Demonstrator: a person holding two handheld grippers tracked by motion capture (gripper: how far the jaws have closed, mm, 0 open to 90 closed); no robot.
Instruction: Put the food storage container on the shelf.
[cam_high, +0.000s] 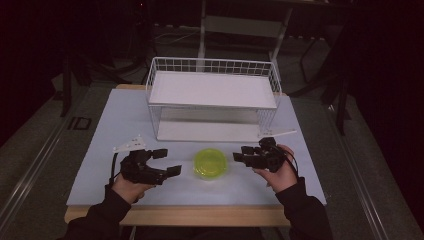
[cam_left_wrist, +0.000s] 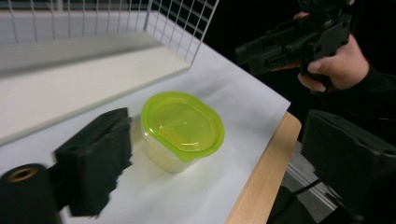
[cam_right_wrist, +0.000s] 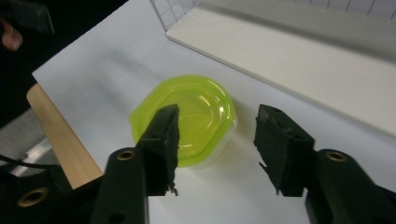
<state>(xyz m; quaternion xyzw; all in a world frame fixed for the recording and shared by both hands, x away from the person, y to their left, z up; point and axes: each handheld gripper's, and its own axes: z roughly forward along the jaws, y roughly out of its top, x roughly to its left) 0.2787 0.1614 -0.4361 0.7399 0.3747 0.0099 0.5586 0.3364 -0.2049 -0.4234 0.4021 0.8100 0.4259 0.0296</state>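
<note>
Two hand-held grippers flank green-lidded container (cam_high: 210, 163), both gaping, empty; high view adds wire rack (cam_high: 212, 100) behind.

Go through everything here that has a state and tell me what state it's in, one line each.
Green-lidded container: lid on, upright on the table, untouched.
Left claw: open, nothing between the jaws, beside the container.
Right claw: open, nothing between the jaws, above the table.
Wire shelf rack: standing, both shelves bare.

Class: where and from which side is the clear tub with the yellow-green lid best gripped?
Probably across the clear plastic tub with the yellow-green lid, on its side walls just below the lid rim, coming from above. It stands upright and alone on the white table, and its flat lid offers no handle.
</note>
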